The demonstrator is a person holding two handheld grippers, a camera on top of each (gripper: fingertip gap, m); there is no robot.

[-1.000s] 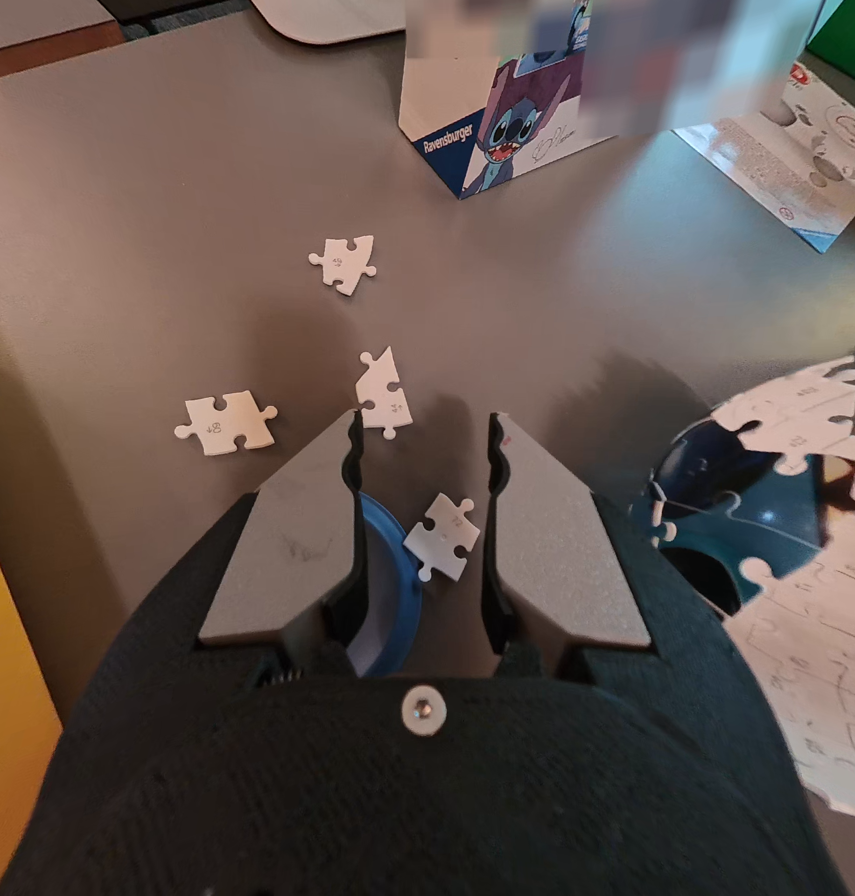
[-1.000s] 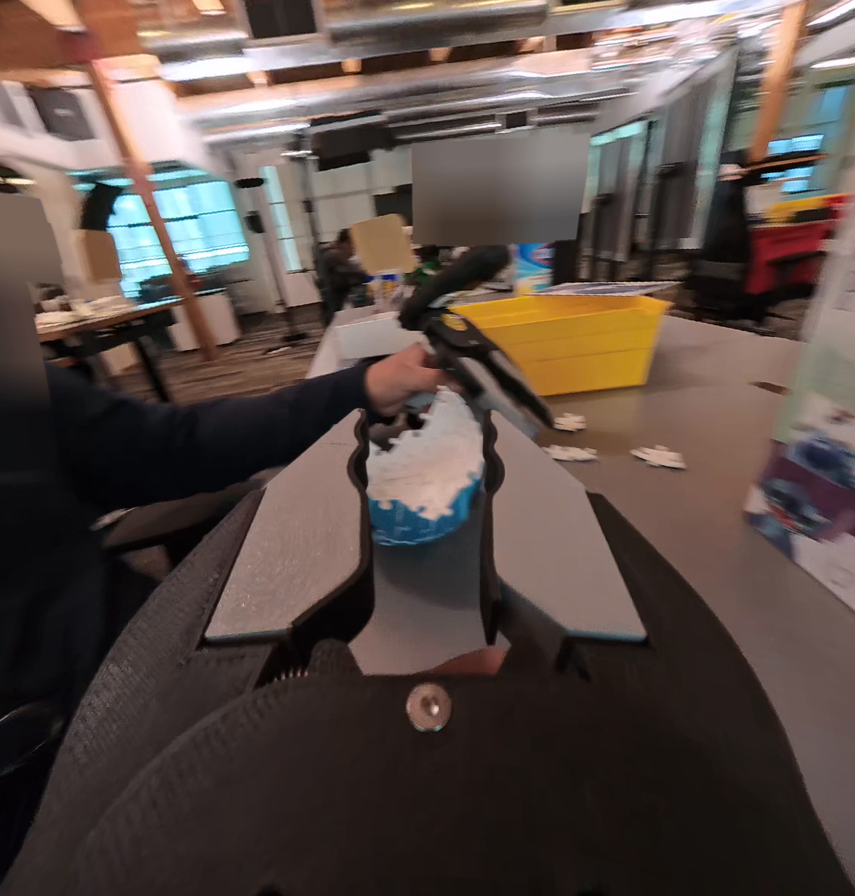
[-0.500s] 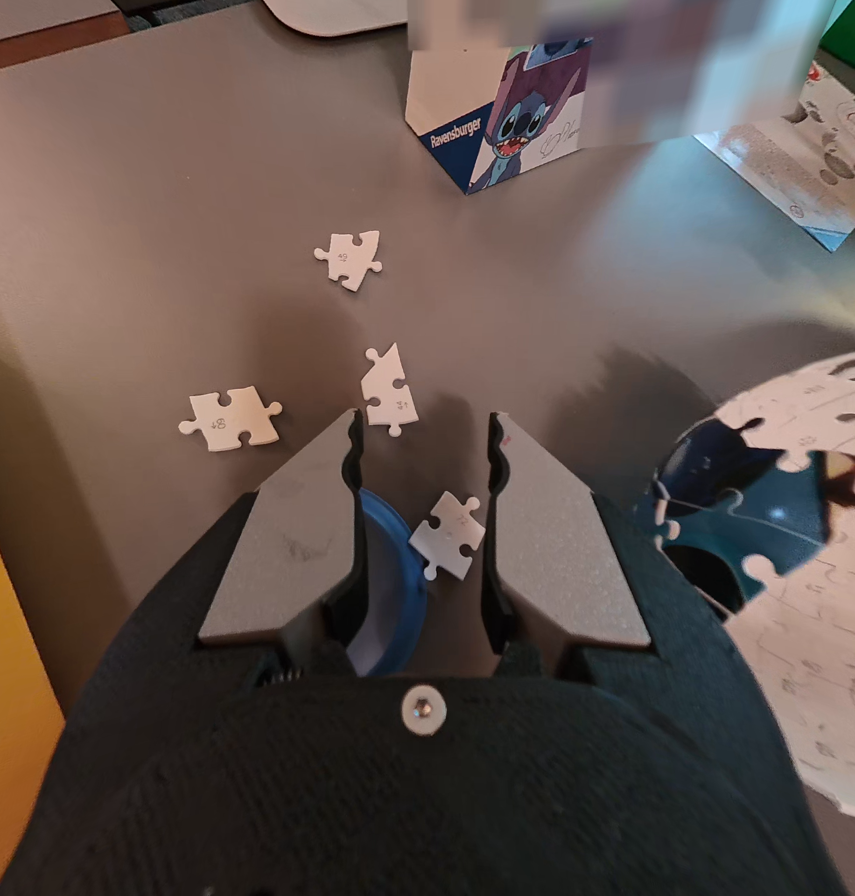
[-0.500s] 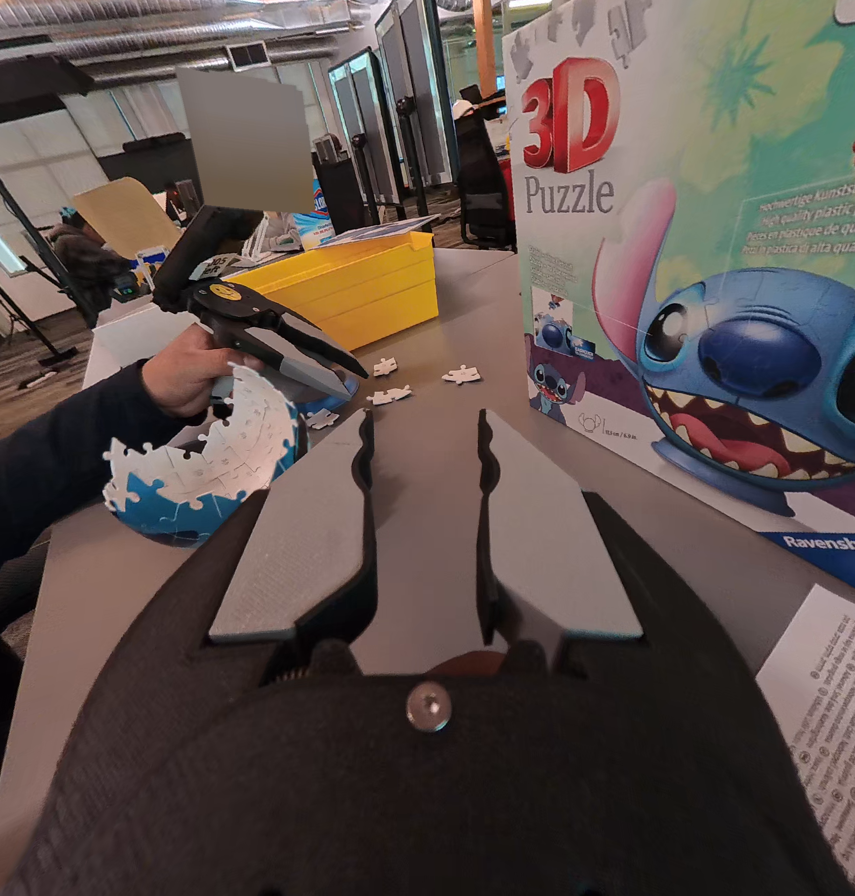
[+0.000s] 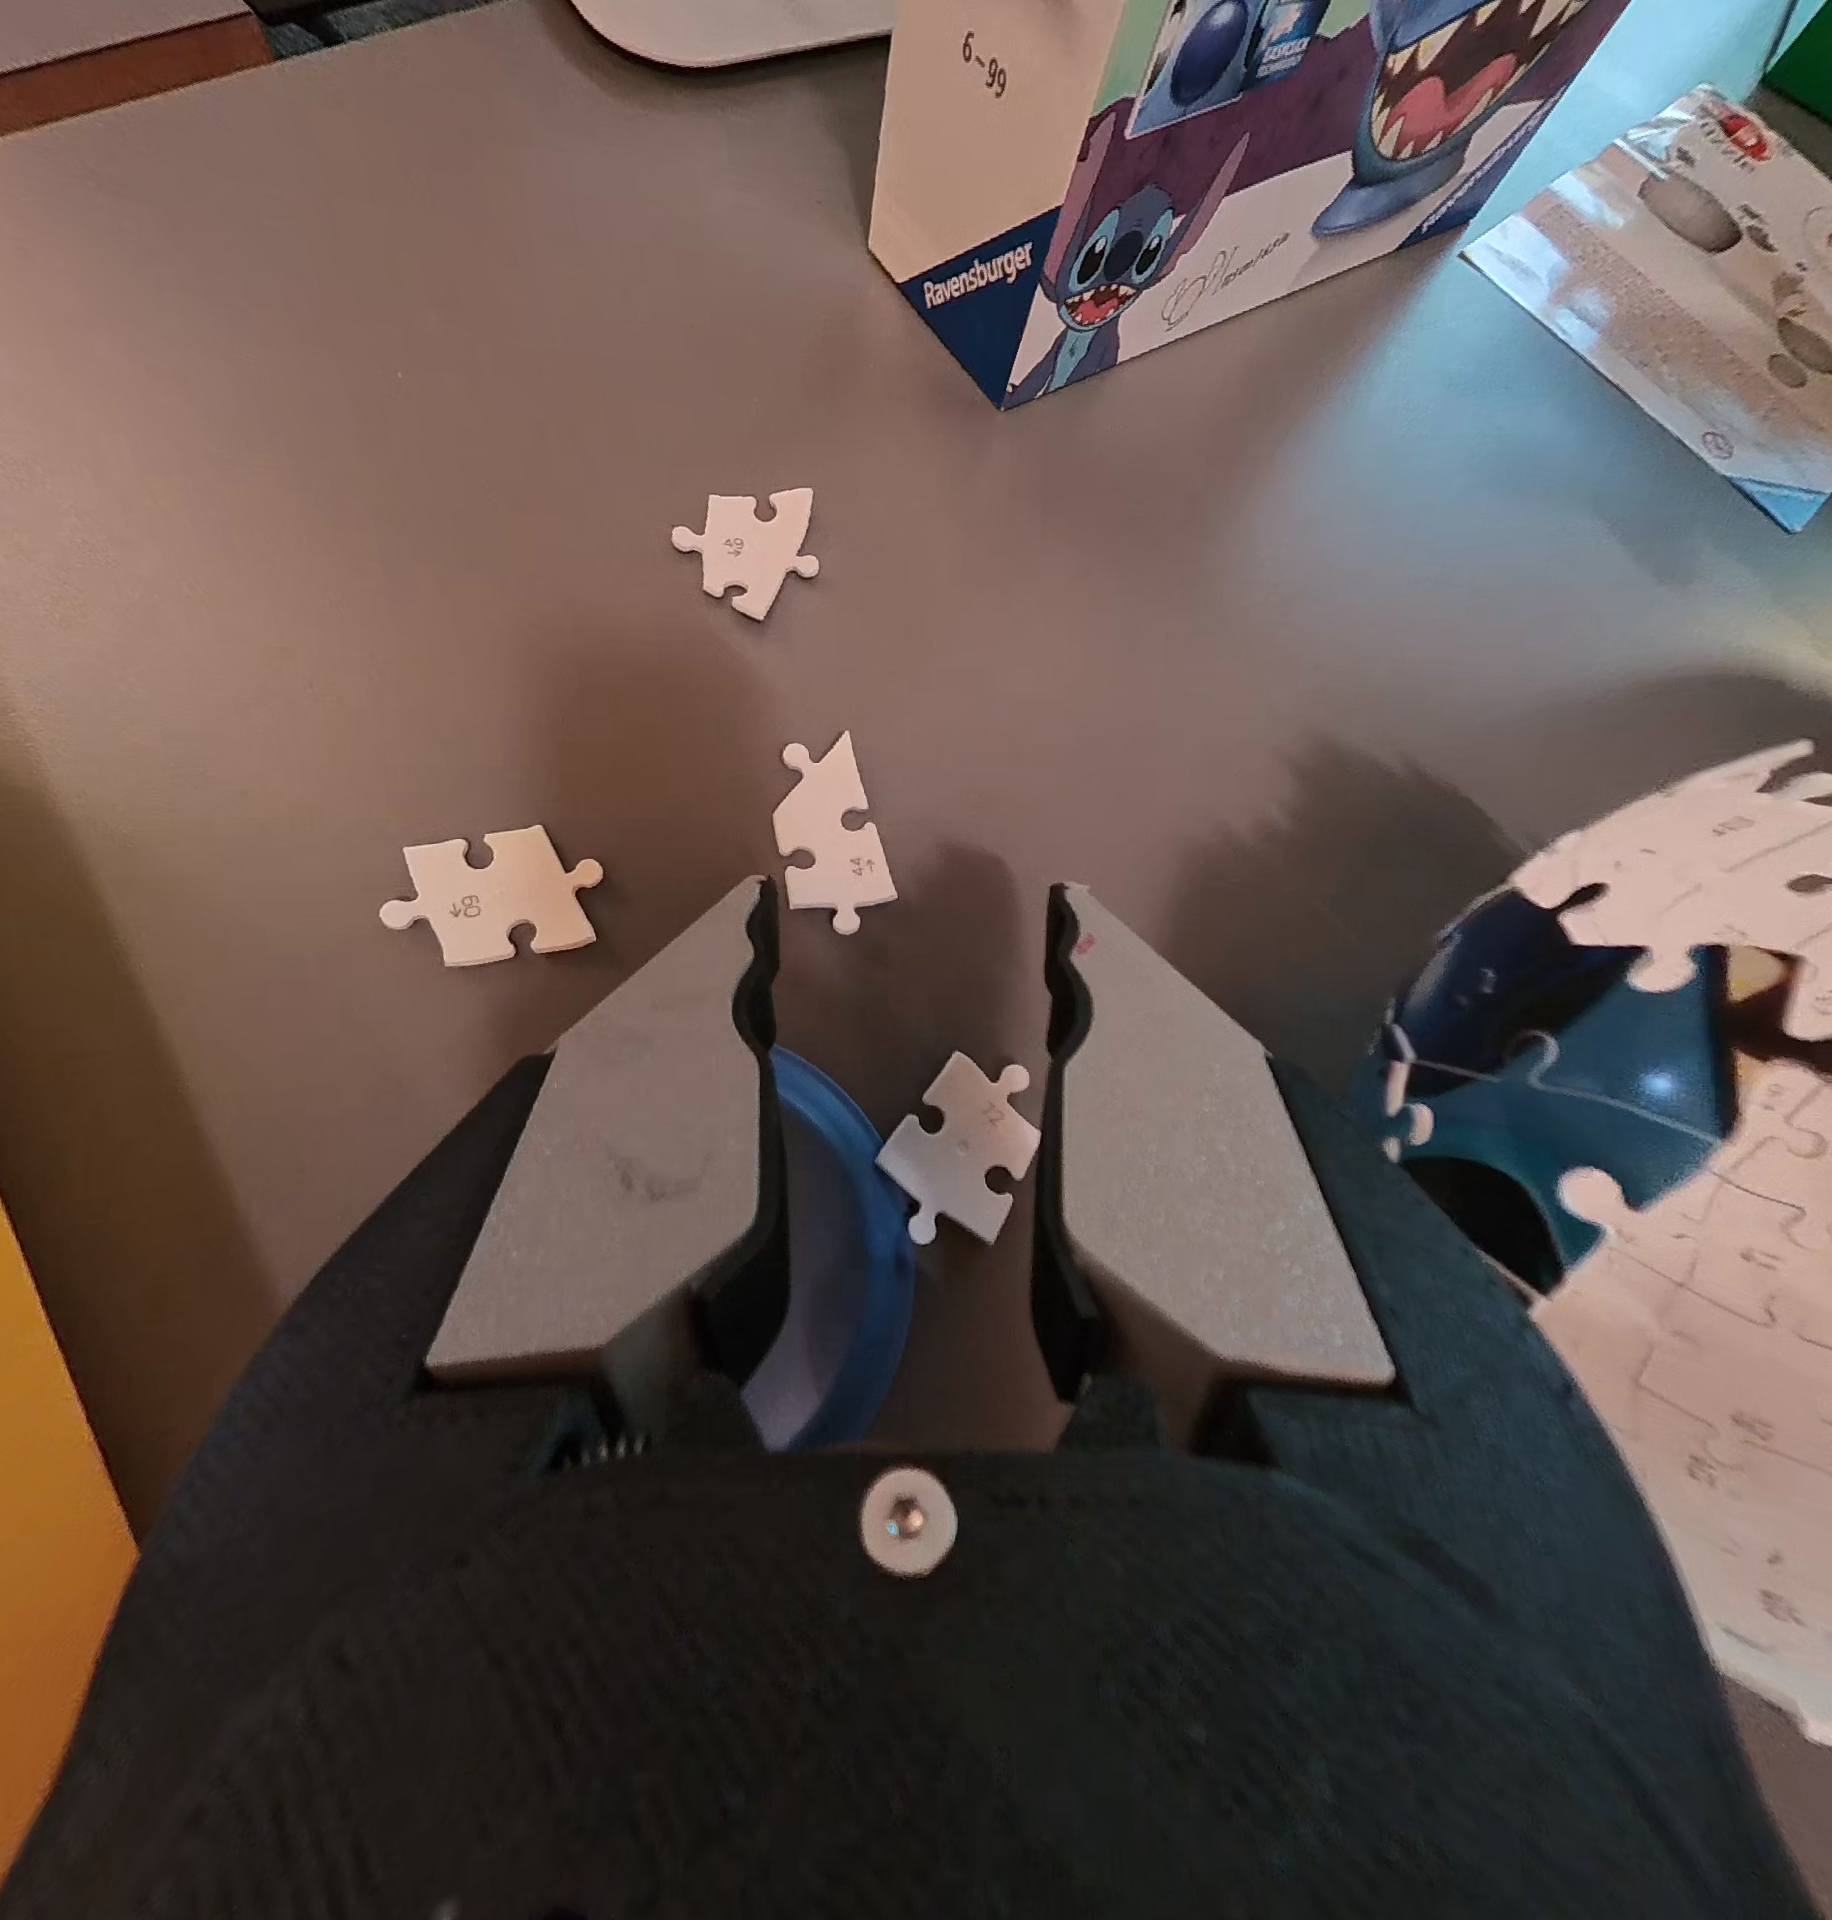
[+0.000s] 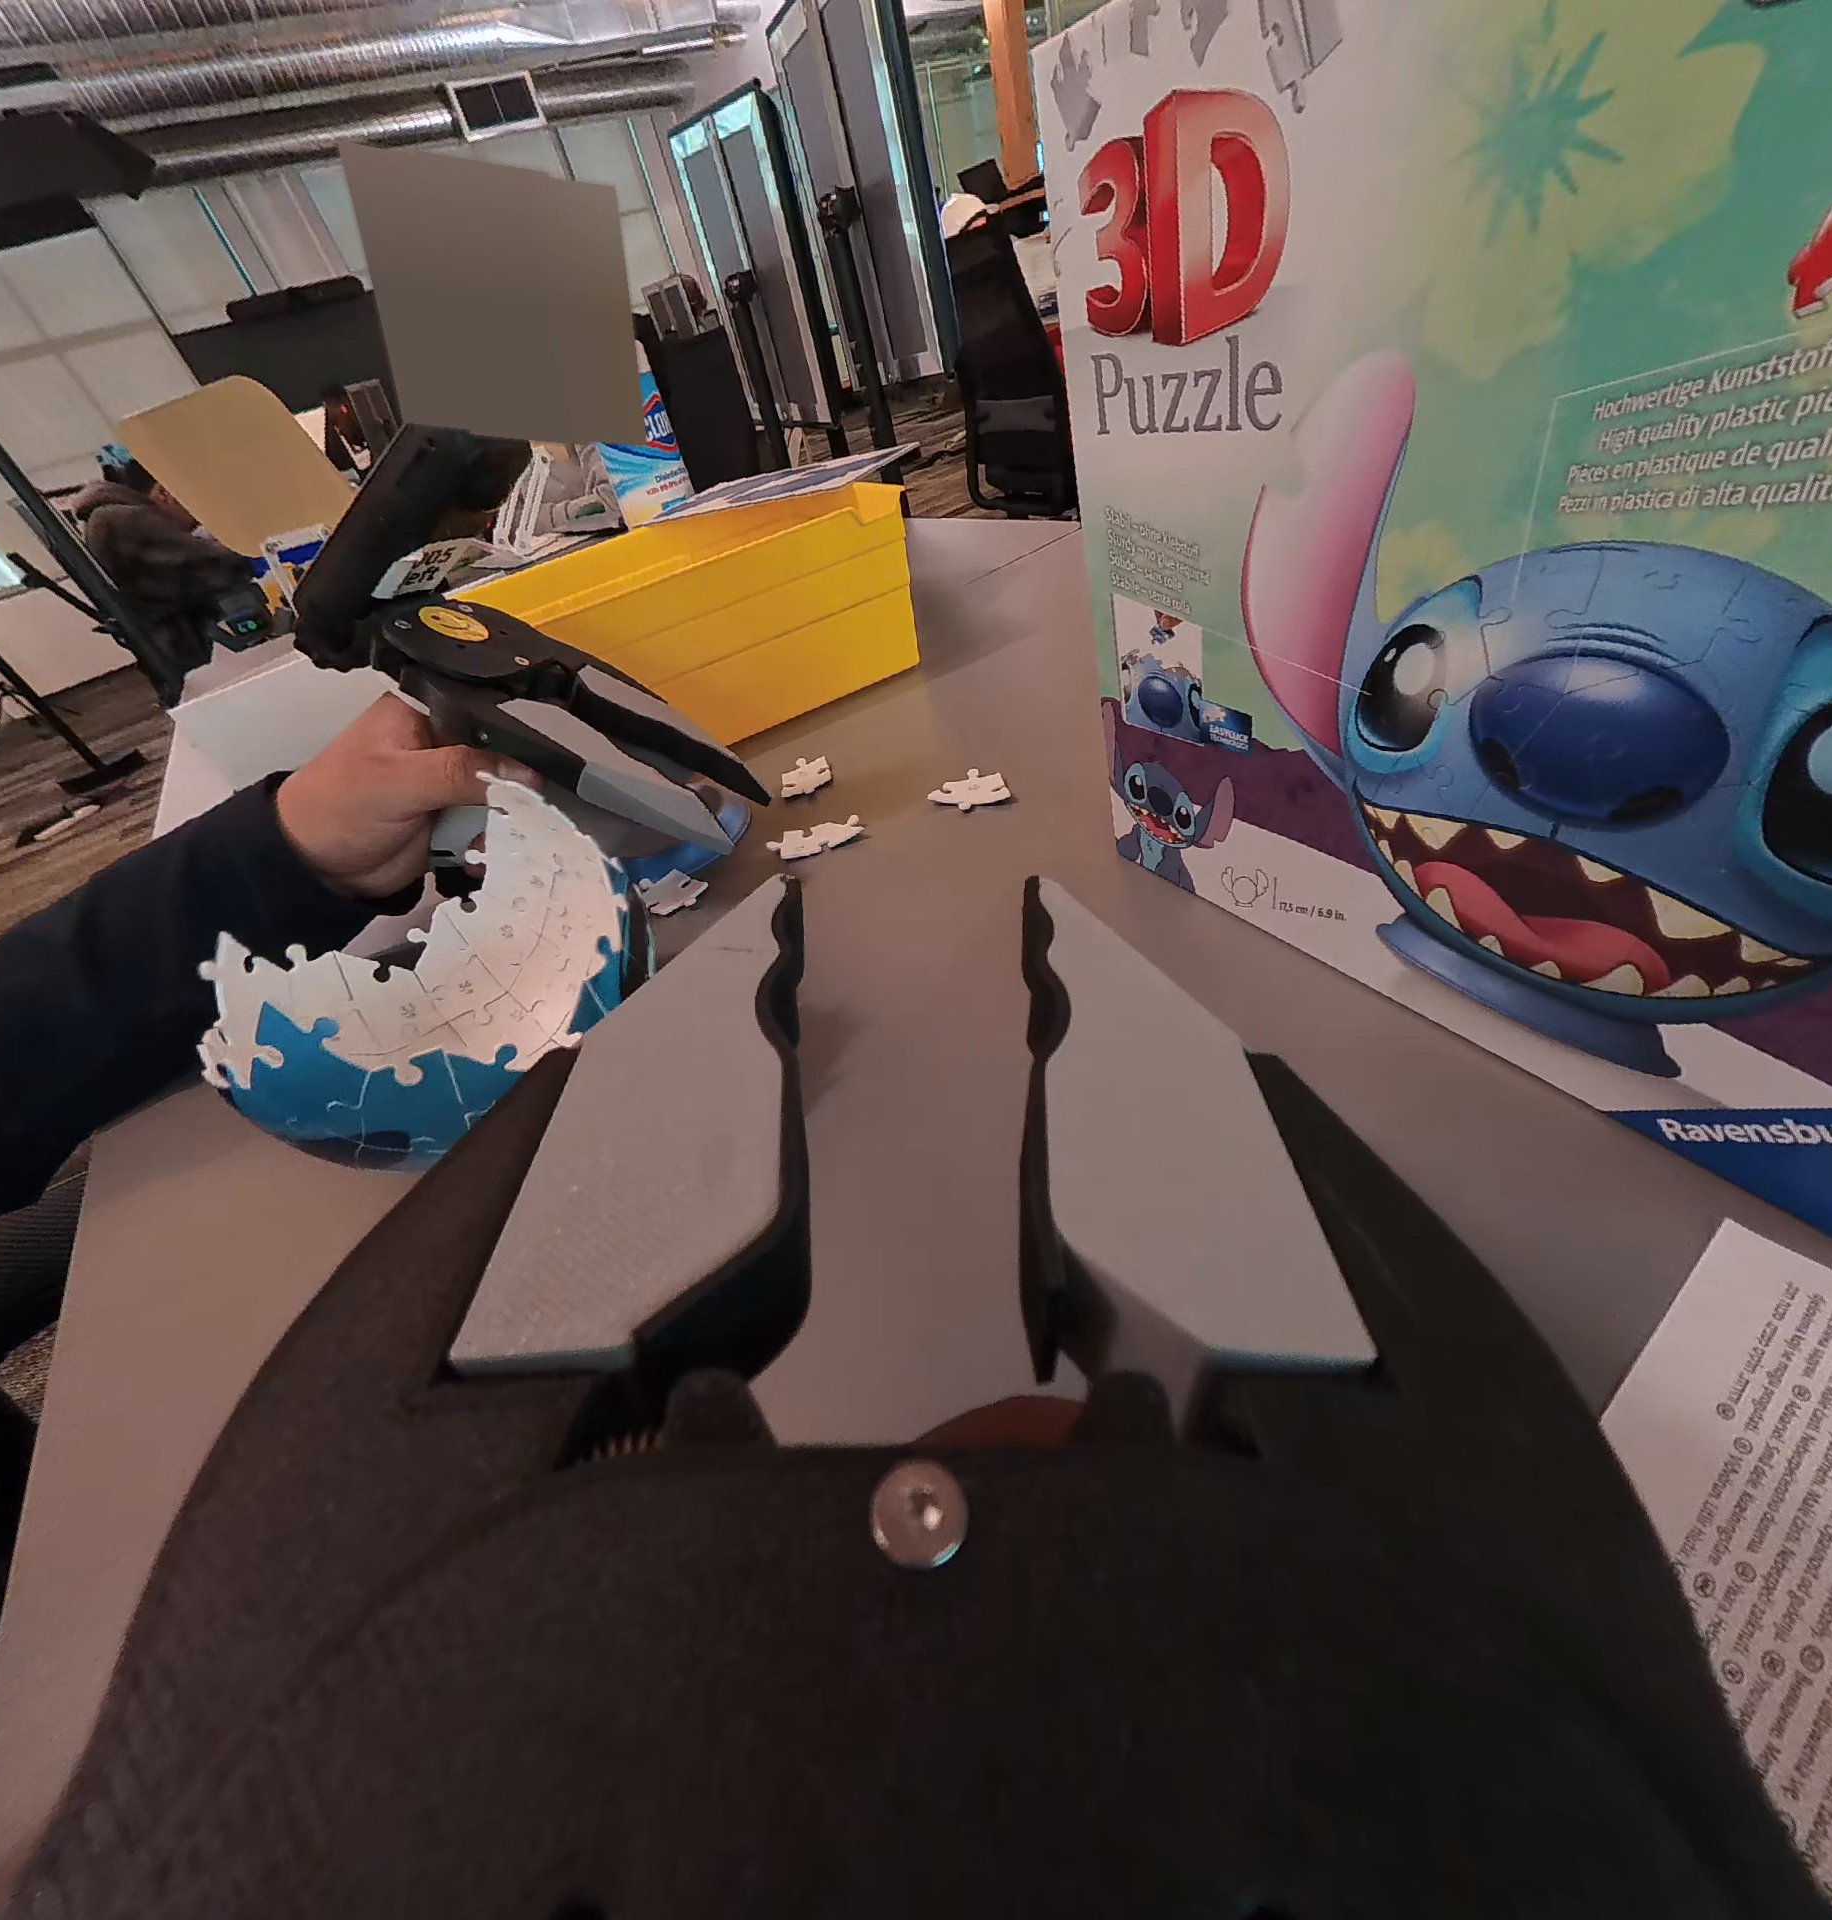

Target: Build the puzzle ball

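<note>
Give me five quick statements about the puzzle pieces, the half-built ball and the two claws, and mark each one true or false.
1. Four loose pieces lie white side up on the table. True.
2. The left claw is shut on a piece. False: it is open, with one piece lying on the table between its fingers.
3. The right claw is open and empty. True.
4. The puzzle ball is finished. False: it is an open partial shell.
5. The yellow bin holds the ball. False: the ball sits on the table, apart from it.
</note>
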